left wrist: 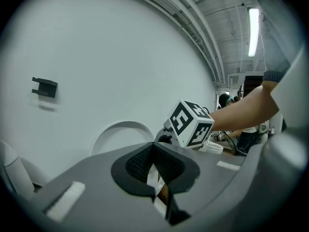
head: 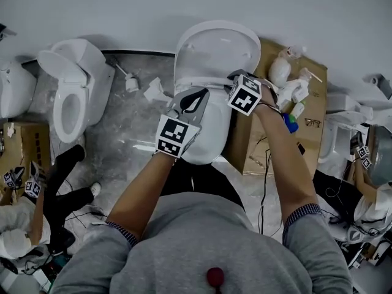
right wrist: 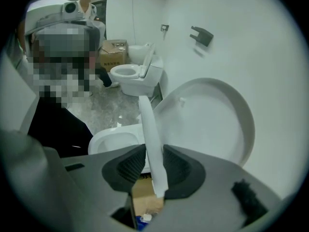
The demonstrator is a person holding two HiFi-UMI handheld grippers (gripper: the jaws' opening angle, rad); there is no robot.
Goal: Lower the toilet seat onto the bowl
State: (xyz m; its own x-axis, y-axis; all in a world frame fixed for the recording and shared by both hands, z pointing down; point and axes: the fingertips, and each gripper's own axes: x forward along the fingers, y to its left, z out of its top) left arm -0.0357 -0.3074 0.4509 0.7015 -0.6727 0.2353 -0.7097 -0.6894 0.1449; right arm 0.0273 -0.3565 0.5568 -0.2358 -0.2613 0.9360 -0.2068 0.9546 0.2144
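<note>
The white toilet [head: 211, 136] stands against the wall with its lid [head: 217, 45] upright. In the right gripper view the toilet seat [right wrist: 148, 129] runs edge-on between the jaws, tilted away from the lid [right wrist: 212, 120], above the open bowl [right wrist: 113, 141]. My right gripper [right wrist: 150, 154] is shut on the seat's rim; in the head view the right gripper [head: 240, 81] sits at the toilet's right side. My left gripper [head: 187, 106] hovers over the bowl's middle with nothing in it. In its own view the left gripper [left wrist: 153, 148] has its pads meeting and points at the wall.
A second toilet [head: 73, 90] stands at the left, with a toilet brush [head: 125, 75] and crumpled paper [head: 153, 90] on the floor between. A cardboard box [head: 309, 112] with bottles lies right of the toilet. People crouch at both lower edges, and cables run across the floor.
</note>
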